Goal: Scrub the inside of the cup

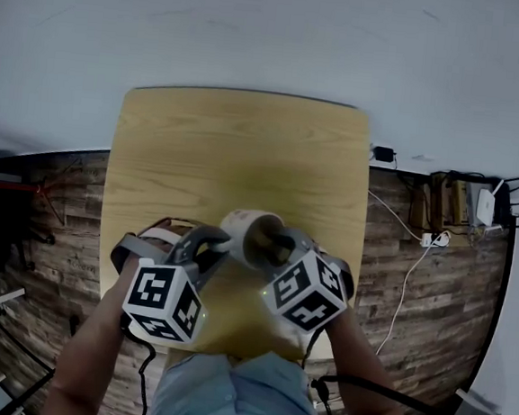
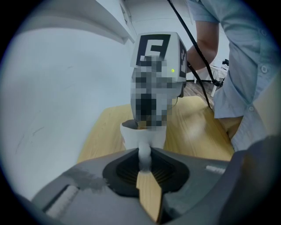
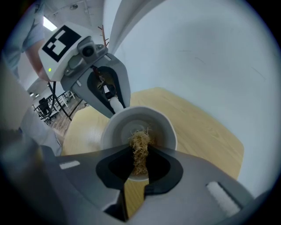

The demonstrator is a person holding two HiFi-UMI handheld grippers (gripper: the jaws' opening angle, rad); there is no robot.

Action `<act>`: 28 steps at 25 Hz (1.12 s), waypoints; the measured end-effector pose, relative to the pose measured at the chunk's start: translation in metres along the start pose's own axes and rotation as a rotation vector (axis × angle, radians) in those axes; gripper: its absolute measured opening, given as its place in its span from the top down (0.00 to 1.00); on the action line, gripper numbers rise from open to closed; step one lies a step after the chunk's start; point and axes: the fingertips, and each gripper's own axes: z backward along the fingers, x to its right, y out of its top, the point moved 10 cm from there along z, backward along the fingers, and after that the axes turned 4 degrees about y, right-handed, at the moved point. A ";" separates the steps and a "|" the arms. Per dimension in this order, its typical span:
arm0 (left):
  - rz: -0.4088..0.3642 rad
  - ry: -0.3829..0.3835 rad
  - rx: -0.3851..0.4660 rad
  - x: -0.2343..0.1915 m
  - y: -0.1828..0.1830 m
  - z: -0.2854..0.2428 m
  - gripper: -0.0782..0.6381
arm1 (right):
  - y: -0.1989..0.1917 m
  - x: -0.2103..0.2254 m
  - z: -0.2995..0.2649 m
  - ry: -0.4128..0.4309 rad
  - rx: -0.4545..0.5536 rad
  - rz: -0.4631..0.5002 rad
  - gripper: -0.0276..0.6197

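White cup [image 3: 139, 125] tipped over wooden table [image 1: 238, 146], seemingly lifted off it, mouth toward right gripper [image 3: 139, 165].

Left gripper [image 2: 145, 160] clamped on cup handle [image 2: 144, 154]. Right gripper pinches fibre scrubber [image 3: 140, 147], tip inside the cup.

Cup likely ceramic: rigid, slick, breakable. The handle is the soundest hold.

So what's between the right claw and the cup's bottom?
A tan fibre scrubber, pinched in the right claw, pokes into the cup; right gripper view shows it.

cup [image 3: 131, 122]: 1 | fibre scrubber [image 3: 140, 145]: 1 | table [image 1: 238, 146]: 1 | left gripper [image 2: 144, 160] + right gripper [image 3: 139, 165]: 2
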 end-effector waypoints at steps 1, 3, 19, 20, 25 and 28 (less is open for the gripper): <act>-0.003 0.003 0.000 0.001 0.001 0.000 0.79 | 0.000 0.000 0.000 0.022 -0.014 -0.009 0.87; -0.013 0.009 -0.003 0.002 0.002 0.000 0.79 | 0.000 0.000 0.001 0.070 -0.032 -0.027 0.87; -0.115 0.014 -0.029 0.013 0.008 -0.003 0.79 | 0.008 -0.004 0.023 0.109 0.167 -0.177 0.87; -0.119 0.014 -0.032 0.013 0.008 -0.003 0.79 | 0.008 -0.003 0.025 0.092 0.174 -0.184 0.87; -0.137 0.026 -0.041 0.012 0.010 -0.002 0.79 | 0.005 0.003 0.033 -0.002 0.187 -0.207 0.87; -0.144 0.033 -0.043 0.012 0.011 -0.002 0.79 | 0.001 0.004 0.034 -0.035 0.186 -0.208 0.87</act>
